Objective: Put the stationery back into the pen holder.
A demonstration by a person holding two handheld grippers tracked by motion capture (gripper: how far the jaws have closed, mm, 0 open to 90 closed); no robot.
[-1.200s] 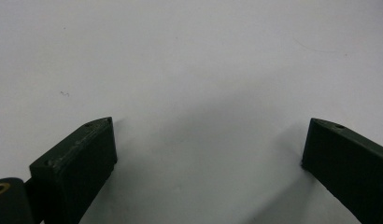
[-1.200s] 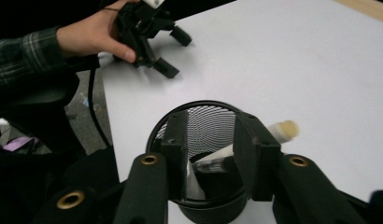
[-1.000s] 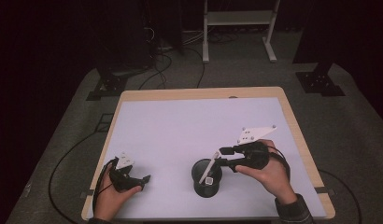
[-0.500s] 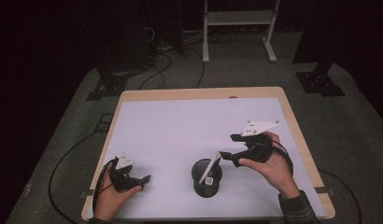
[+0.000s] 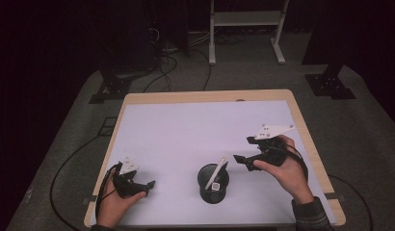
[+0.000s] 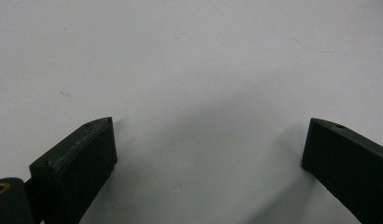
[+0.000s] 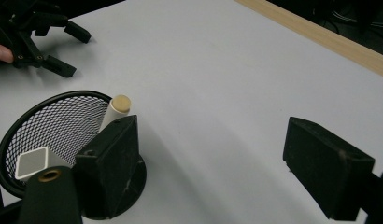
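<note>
A black mesh cup (image 5: pixel 213 188) stands near the front of the white table (image 5: pixel 200 130). A white round stick (image 5: pixel 219 169) leans in it, beside a white square-ended piece (image 5: pixel 215 186). My right gripper (image 5: pixel 240 160) hovers just right of the cup, clear of it. Its jaws have just been opening and nothing is between them. In the right gripper view the cup (image 7: pixel 54 123), the stick (image 7: pixel 117 108) and the square-ended piece (image 7: pixel 32 163) lie at the left, behind one jaw of the open right gripper (image 7: pixel 213 154). My left gripper (image 5: pixel 147 186) rests open at the front left, and the left gripper (image 6: pixel 208 144) has bare table between its jaws.
The table's wooden rim (image 7: pixel 320 37) runs along the far side in the right gripper view. The other hand's gripper (image 7: pixel 45 37) shows at the top left there. Cables (image 5: pixel 186 57) and a white frame's legs (image 5: pixel 243 29) lie on the floor behind the table.
My right gripper has let go of the white stick, which now leans in the cup, and has drawn away to the right with its jaws opened. The left gripper stayed still.
</note>
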